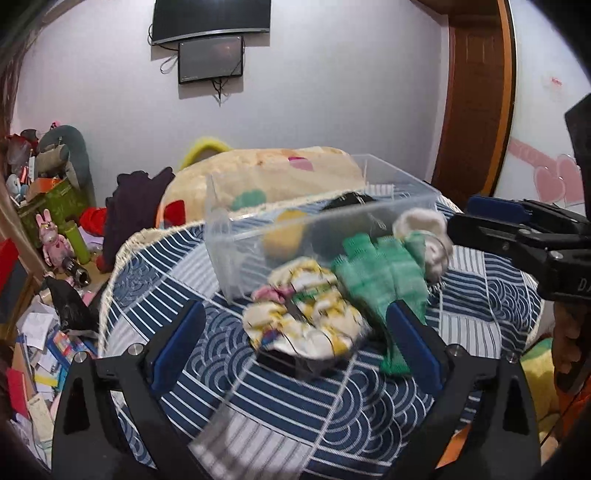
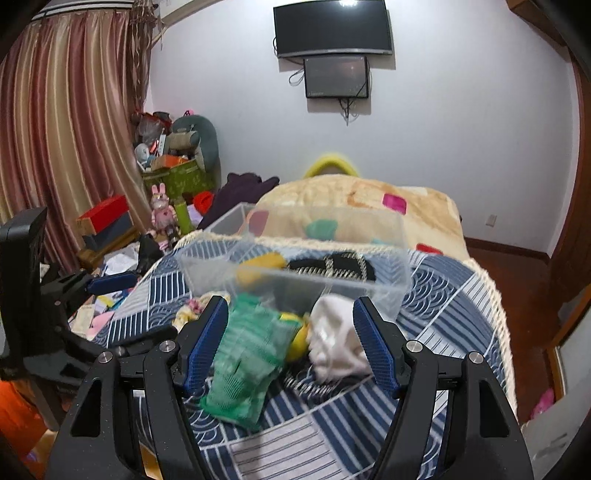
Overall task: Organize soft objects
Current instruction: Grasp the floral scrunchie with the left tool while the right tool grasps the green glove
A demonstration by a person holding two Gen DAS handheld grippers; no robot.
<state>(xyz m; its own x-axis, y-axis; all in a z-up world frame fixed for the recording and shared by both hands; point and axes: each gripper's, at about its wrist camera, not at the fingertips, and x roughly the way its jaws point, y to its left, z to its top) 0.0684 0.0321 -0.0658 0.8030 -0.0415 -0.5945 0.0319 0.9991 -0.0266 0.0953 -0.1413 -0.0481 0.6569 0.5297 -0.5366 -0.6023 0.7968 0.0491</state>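
Observation:
A clear plastic bin (image 1: 236, 254) (image 2: 391, 291) stands on the blue patterned bedspread (image 1: 295, 406); a yellow item (image 2: 262, 267) and a black-and-white item (image 2: 332, 266) lie inside. In front of it lie a yellow-and-white patterned cloth (image 1: 306, 325), a green knitted glove (image 1: 380, 273) (image 2: 247, 350) and a white plush piece (image 1: 424, 236) (image 2: 336, 336). My left gripper (image 1: 295, 332) is open over the patterned cloth. My right gripper (image 2: 291, 339) is open above the green glove and white piece; it also shows at the right of the left wrist view (image 1: 517, 229).
A beige blanket (image 2: 369, 206) lies behind the bin. Cluttered floor with papers, boxes and toys (image 2: 159, 210) sits left of the bed. Curtains (image 2: 62, 129) hang at left; screens (image 2: 332, 29) are on the wall. A wooden door (image 1: 476, 92) stands at right.

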